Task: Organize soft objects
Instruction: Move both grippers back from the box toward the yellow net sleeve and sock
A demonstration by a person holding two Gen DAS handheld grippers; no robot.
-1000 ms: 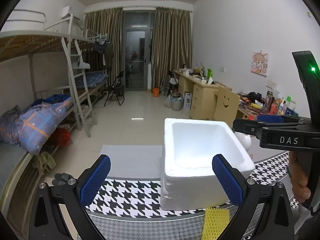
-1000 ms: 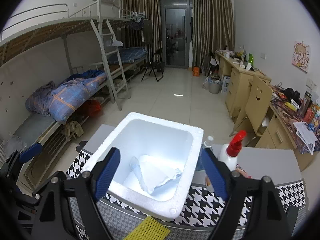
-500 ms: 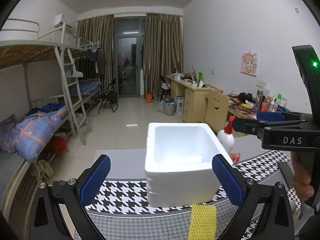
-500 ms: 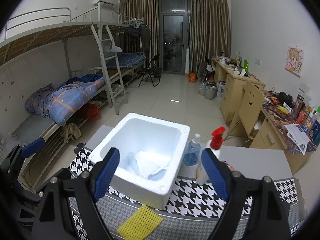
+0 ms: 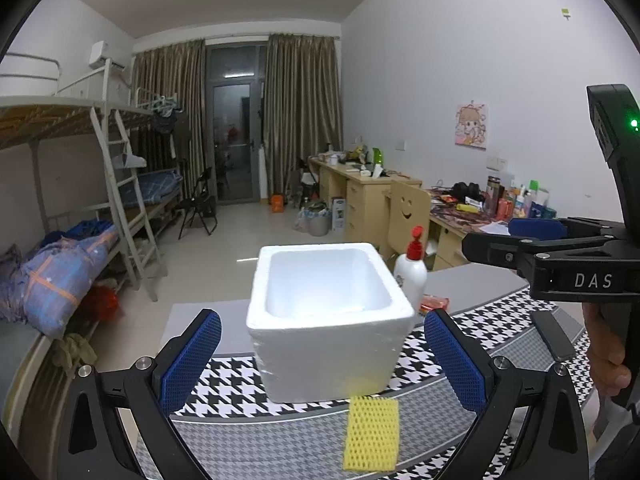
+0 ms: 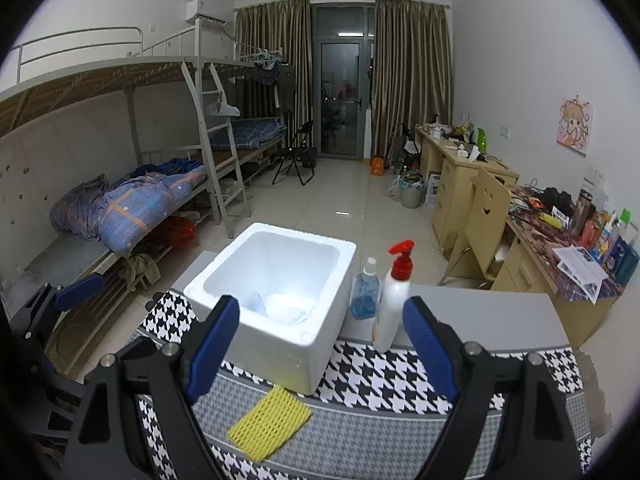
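Foam box and yellow mesh pad sit smaller and farther off than a second ago, with both grippers drawn back and a blue bottle and red-capped spray bottle now in full sight beside the box. Worktop wears a houndstooth cloth; behind it lie bunk beds, desks and curtains. Pale soft items lie inside the box, the pad just in front of it. Left gripper and right gripper have fingers spread wide, holding and touching nothing
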